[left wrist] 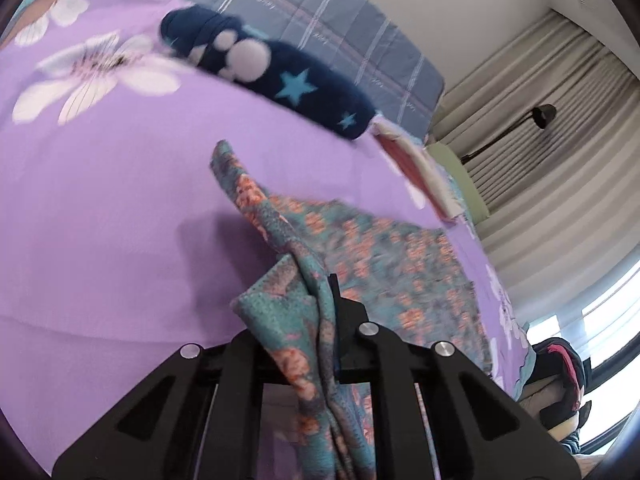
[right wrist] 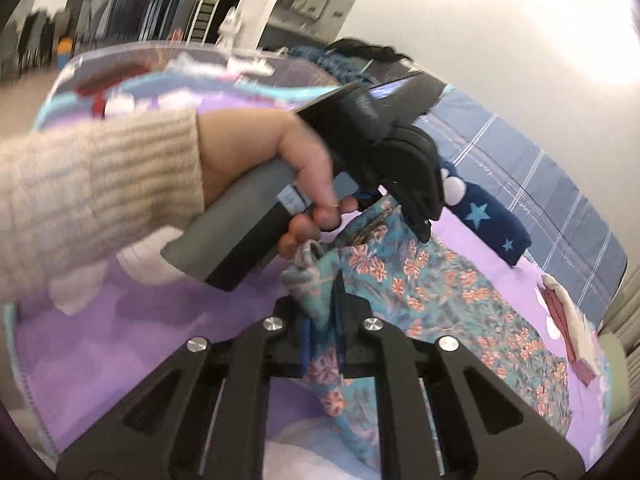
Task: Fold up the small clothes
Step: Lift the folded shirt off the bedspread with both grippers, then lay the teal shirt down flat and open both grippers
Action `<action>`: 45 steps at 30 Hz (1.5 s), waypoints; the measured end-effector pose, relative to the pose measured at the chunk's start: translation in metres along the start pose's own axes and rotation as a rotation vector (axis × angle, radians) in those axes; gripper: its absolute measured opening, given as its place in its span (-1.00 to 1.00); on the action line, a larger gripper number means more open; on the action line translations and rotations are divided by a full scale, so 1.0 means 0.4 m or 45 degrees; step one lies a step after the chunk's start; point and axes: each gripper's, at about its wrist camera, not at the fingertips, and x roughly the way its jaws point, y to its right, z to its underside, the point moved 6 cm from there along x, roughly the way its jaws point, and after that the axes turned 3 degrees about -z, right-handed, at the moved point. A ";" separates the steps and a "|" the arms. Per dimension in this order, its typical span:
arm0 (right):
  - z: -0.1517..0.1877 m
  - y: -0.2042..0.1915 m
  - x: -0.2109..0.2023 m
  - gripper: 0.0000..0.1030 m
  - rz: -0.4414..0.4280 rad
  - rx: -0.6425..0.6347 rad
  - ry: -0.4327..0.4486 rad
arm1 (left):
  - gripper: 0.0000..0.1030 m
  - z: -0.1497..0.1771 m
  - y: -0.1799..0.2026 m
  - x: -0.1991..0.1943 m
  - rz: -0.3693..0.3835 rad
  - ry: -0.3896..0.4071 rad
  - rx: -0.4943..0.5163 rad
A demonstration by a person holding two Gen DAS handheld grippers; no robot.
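Note:
A teal garment with orange flowers point(left wrist: 384, 256) lies spread on the purple flowered bedsheet point(left wrist: 100, 208). My left gripper point(left wrist: 318, 296) is shut on one bunched edge of it, and the cloth hangs down between the fingers. In the right wrist view the same teal garment point(right wrist: 440, 292) spreads to the right, and my right gripper point(right wrist: 332, 300) is shut on another edge of it. The left gripper point(right wrist: 424, 228), held by a hand point(right wrist: 280, 160) in a cream knit sleeve, pinches the cloth just beyond.
A navy fleece item with blue stars and white paw dots point(left wrist: 276, 80) lies further back on the bed. A red and white cloth point(left wrist: 416, 168) sits near the bed's right edge. A grey checked quilt point(left wrist: 320, 20) lies behind, with curtains point(left wrist: 540, 120) and a window to the right.

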 end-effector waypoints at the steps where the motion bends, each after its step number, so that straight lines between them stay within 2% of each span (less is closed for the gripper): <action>1: -0.002 0.015 -0.013 -0.84 -0.006 0.030 0.015 | -0.80 -0.005 0.013 -0.002 -0.002 0.003 0.012; 8: 0.019 0.169 -0.117 -0.86 -0.059 0.339 0.099 | -0.80 -0.035 0.146 0.022 -0.035 0.004 0.100; 15: 0.109 0.324 -0.205 -0.87 -0.005 0.547 0.144 | -0.80 -0.042 0.275 0.097 -0.075 -0.032 0.164; 22: 0.238 0.489 -0.274 -0.87 0.056 0.765 0.188 | -0.80 -0.030 0.451 0.228 -0.105 -0.084 0.300; 29: 0.410 0.638 -0.321 -0.87 0.122 0.978 0.160 | -0.80 0.008 0.599 0.396 -0.119 -0.163 0.389; 35: 0.538 0.691 -0.338 -0.87 0.147 1.107 0.098 | -0.80 0.057 0.690 0.516 -0.136 -0.263 0.498; 38: 0.586 0.704 -0.337 -0.87 0.122 1.173 0.082 | -0.80 0.081 0.716 0.564 -0.197 -0.295 0.579; 41: 0.620 0.709 -0.328 -0.87 0.087 1.232 0.072 | -0.71 0.093 0.721 0.607 -0.290 -0.319 0.615; 43: 0.637 0.717 -0.315 -0.87 0.079 1.254 0.061 | -0.44 0.095 0.725 0.618 -0.308 -0.314 0.621; 44: 0.642 0.717 -0.314 -0.87 0.072 1.261 0.059 | -0.23 0.091 0.732 0.612 -0.299 -0.287 0.621; 45: 0.645 0.717 -0.315 -0.87 0.064 1.268 0.059 | -0.18 0.085 0.743 0.602 -0.288 -0.254 0.627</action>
